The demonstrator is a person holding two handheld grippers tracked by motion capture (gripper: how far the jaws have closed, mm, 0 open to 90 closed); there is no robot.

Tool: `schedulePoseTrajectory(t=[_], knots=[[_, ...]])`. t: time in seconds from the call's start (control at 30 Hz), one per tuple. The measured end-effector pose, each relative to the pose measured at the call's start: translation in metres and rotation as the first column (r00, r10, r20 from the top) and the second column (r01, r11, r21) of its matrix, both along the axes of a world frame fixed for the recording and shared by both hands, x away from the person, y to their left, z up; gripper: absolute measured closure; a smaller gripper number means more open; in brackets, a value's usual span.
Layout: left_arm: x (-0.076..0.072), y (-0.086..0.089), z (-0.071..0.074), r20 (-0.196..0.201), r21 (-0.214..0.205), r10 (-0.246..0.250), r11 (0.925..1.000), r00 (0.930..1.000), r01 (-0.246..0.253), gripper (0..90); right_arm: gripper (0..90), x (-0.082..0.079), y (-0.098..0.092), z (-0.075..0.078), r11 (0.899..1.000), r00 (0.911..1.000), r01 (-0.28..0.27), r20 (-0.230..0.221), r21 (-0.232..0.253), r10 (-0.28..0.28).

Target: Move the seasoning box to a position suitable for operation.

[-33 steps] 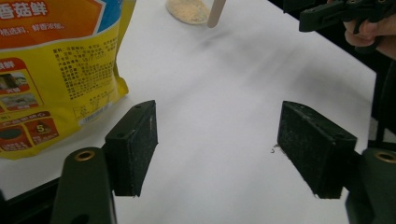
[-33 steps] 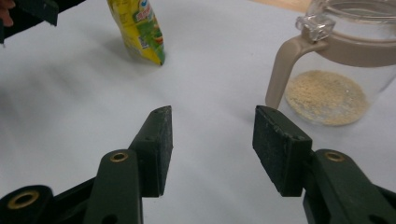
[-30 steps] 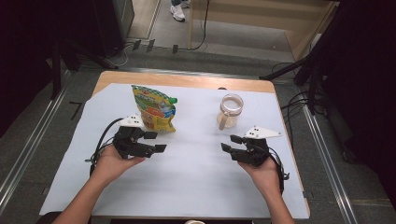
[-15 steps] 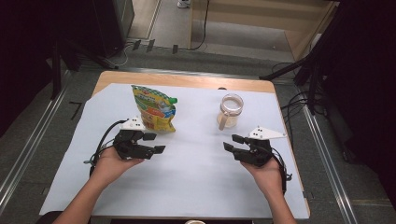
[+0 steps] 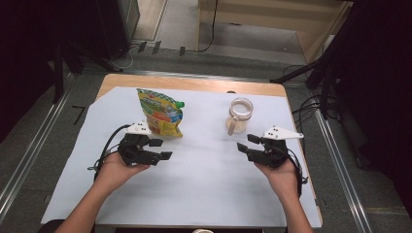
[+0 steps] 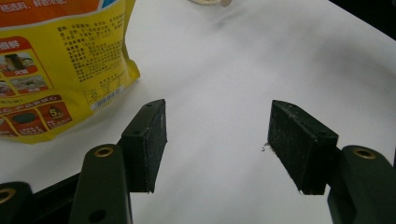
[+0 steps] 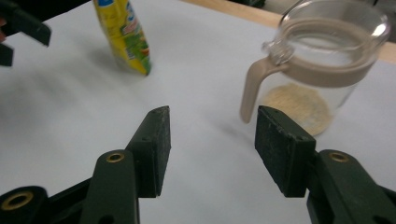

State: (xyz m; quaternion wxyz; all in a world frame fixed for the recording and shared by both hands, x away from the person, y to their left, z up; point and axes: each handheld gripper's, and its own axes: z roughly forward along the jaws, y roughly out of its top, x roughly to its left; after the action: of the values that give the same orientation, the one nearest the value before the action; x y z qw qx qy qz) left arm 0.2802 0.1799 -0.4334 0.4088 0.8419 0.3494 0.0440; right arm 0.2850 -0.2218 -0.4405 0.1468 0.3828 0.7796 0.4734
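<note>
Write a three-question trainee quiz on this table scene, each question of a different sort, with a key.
1. True or false: the left gripper is clamped on the yellow pouch.
2. Which thing stands nearest the right gripper? A. yellow pouch B. glass jar C. a plate
3. Fill in: the jar's handle is coloured ____.

Key:
1. False; its jaws stand open on the white sheet, with the pouch beside them.
2. B
3. Beige
</note>
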Motion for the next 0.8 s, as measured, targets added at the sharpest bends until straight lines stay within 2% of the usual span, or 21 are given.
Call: schedulePoseTrajectory(t=[0.1,0.2,0.23,0.3,0.33,0.37,0.47,0.57,0.6,0.7,0.8], knots=[[-0.002,-0.004,0.005,0.004,0.024,-0.016,0.9996,0.9999,0.016,38.4,49.1,0.010,-0.003,0.007,1.000,0.9998,0.022,0.000,0.013,-0.022],[-0.004,-0.006,0.010,0.023,0.006,-0.028,0.9996,0.9993,0.028,37.9,49.8,0.024,-0.007,0.010,0.999,0.9990,0.042,-0.017,0.008,-0.042],[-0.004,-0.006,0.010,0.023,0.006,-0.028,0.9996,0.9993,0.028,37.9,49.8,0.024,-0.007,0.010,0.999,0.9990,0.042,-0.017,0.008,-0.042],[-0.004,-0.006,0.012,0.023,-0.003,-0.022,0.9998,0.9995,0.022,37.9,47.2,0.038,-0.013,0.009,0.997,0.9972,0.071,-0.022,0.002,-0.071],[-0.003,-0.006,0.012,0.025,-0.002,-0.022,0.9997,0.9994,0.022,37.9,47.2,0.038,-0.013,0.009,0.997,0.9972,0.071,-0.022,0.002,-0.071],[-0.002,-0.005,0.011,0.026,0.000,-0.017,0.9999,0.9995,0.017,38.0,44.2,0.049,-0.018,0.007,0.997,0.9967,0.073,-0.037,0.015,-0.072],[-0.002,-0.004,0.010,0.023,-0.001,-0.014,0.9999,0.9996,0.014,38.1,41.1,0.061,-0.024,0.001,0.998,0.9955,0.058,-0.076,0.025,-0.056],[-0.001,-0.003,0.010,0.020,0.004,-0.013,0.9999,0.9997,0.013,38.2,38.2,0.068,-0.027,-0.004,0.997,0.9956,0.069,-0.065,0.025,-0.067],[-0.001,-0.003,0.010,0.020,0.001,-0.013,0.9999,0.9997,0.013,38.2,35.9,0.075,-0.028,-0.011,0.995,0.9928,0.094,-0.076,0.018,-0.093],[-0.001,-0.002,0.009,0.020,0.005,-0.015,0.9999,0.9997,0.014,38.3,34.7,0.080,-0.027,-0.018,0.994,0.9908,0.110,-0.080,0.009,-0.109],[0.000,-0.002,0.008,0.016,0.008,-0.012,0.9999,0.9998,0.012,38.4,34.9,0.086,-0.028,-0.025,0.994,0.9901,0.110,-0.090,0.018,-0.108]])
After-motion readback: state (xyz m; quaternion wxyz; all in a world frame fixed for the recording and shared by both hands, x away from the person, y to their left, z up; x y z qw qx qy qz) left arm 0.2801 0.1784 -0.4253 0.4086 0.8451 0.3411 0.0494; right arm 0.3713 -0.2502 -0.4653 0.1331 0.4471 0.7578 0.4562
